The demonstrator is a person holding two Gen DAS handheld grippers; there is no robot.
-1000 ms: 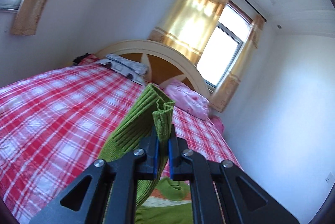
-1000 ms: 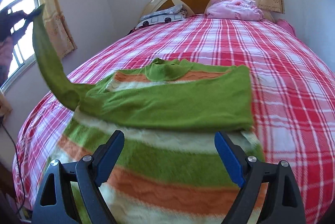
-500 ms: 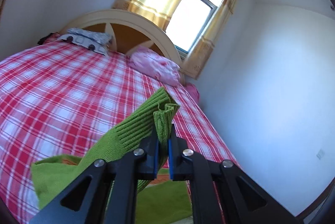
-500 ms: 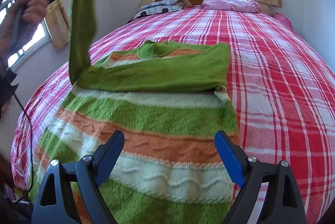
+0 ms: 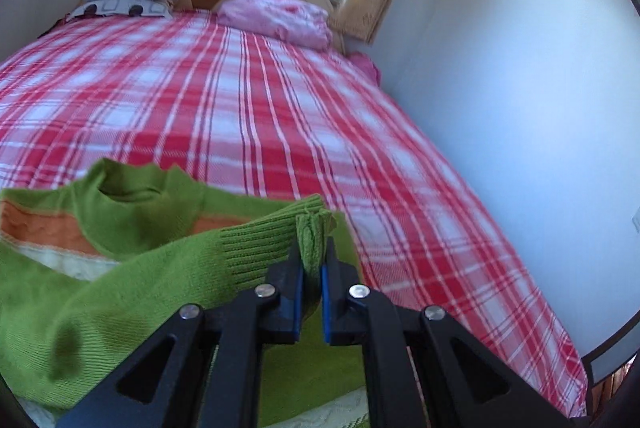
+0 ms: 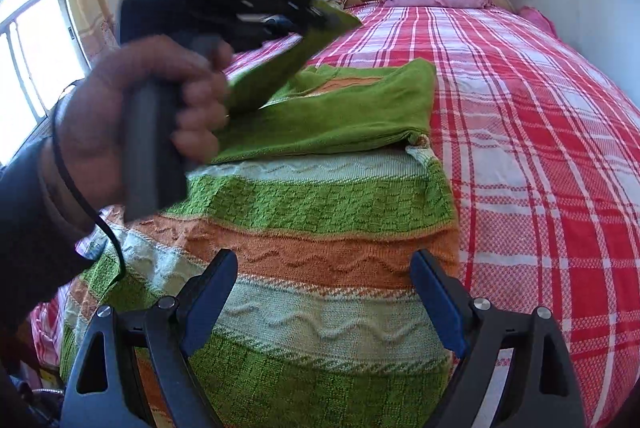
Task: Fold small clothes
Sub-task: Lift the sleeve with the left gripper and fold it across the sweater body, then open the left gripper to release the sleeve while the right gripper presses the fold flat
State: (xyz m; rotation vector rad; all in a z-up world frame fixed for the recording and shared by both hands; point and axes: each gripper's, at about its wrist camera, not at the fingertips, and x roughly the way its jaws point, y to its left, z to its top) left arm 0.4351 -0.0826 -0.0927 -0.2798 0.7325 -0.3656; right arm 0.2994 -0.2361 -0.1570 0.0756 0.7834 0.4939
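Striped sweater [image 6: 320, 228]: spread on the bed [image 6: 540, 108], directly ahead of the wide-open, empty right gripper [image 6: 324, 304]. Green sleeve cuff [image 5: 304, 236]: pinched in the closed left gripper [image 5: 311, 292]. Recommended: cuff is laid flat across the chest, level with the other folded sleeve [image 6: 352, 116], before release.

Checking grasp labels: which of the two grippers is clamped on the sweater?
The left gripper, pinching the green sleeve cuff; the right gripper hangs wide open, empty, above the striped sweater.
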